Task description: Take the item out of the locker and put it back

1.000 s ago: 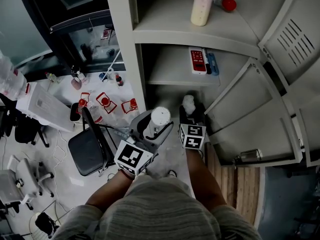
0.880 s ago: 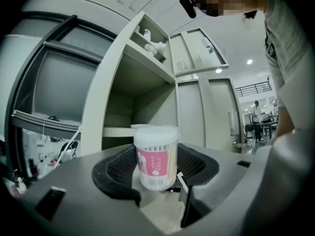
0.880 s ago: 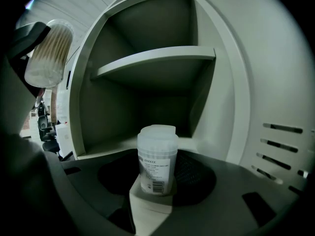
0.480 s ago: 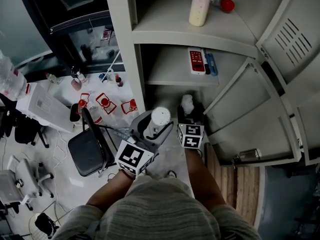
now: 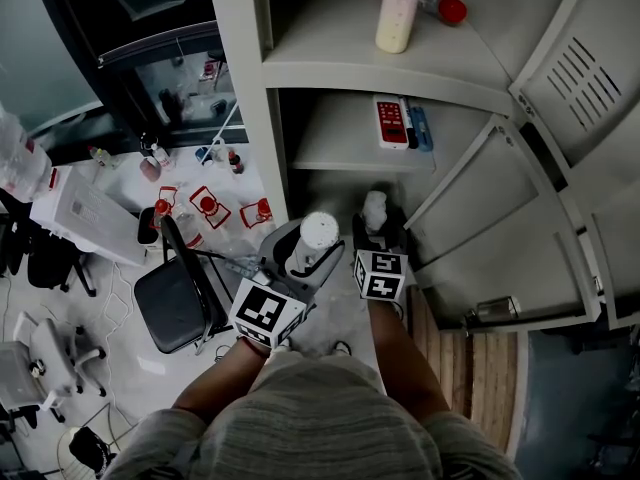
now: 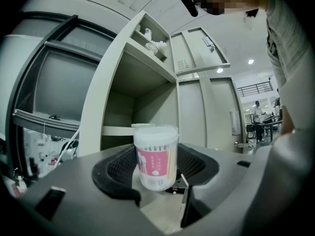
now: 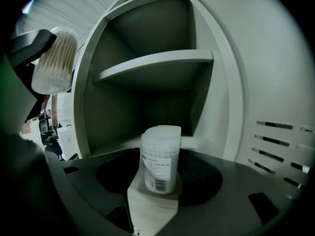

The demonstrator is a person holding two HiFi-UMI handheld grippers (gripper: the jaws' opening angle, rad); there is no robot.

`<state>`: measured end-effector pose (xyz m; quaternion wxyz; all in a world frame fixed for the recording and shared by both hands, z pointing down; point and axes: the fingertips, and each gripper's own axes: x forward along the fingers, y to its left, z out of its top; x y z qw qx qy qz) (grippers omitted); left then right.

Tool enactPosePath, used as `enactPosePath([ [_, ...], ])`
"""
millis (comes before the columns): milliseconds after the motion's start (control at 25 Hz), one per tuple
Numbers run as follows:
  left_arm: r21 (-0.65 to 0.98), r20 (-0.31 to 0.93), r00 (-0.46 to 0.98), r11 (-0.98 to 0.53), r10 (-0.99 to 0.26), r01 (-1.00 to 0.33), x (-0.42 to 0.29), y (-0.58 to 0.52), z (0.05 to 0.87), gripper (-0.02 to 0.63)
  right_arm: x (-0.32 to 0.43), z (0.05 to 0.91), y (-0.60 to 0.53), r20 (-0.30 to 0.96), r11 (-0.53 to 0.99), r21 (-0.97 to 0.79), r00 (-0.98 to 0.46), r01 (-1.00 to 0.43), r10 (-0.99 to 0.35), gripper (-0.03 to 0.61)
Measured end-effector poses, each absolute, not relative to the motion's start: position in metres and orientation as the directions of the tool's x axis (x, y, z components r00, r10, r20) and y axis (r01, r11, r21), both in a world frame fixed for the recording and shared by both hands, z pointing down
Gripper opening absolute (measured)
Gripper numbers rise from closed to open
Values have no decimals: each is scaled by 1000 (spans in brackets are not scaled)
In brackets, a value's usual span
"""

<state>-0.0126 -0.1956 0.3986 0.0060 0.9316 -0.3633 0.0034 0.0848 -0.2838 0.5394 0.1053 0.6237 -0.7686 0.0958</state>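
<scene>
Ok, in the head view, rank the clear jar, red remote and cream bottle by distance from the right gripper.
From the right gripper, whose jaws have just been opening:
1. Clear jar, between its jaws.
2. Red remote, on the middle shelf above.
3. Cream bottle, on the top shelf, farthest.

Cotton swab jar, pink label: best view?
Left gripper view: the cotton swab jar stands centred in the tongs of the left gripper, pink label facing the camera. Head view shows only its white lid; right gripper view catches the jar at the upper-left edge.
</scene>
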Motion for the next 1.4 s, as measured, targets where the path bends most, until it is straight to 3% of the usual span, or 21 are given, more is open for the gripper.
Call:
enactPosePath([
  [1400,23,43,736,-736,-675,-676,9,-205,416,256,92,520,-227,279,216,-73,-228,-974,-933,250],
])
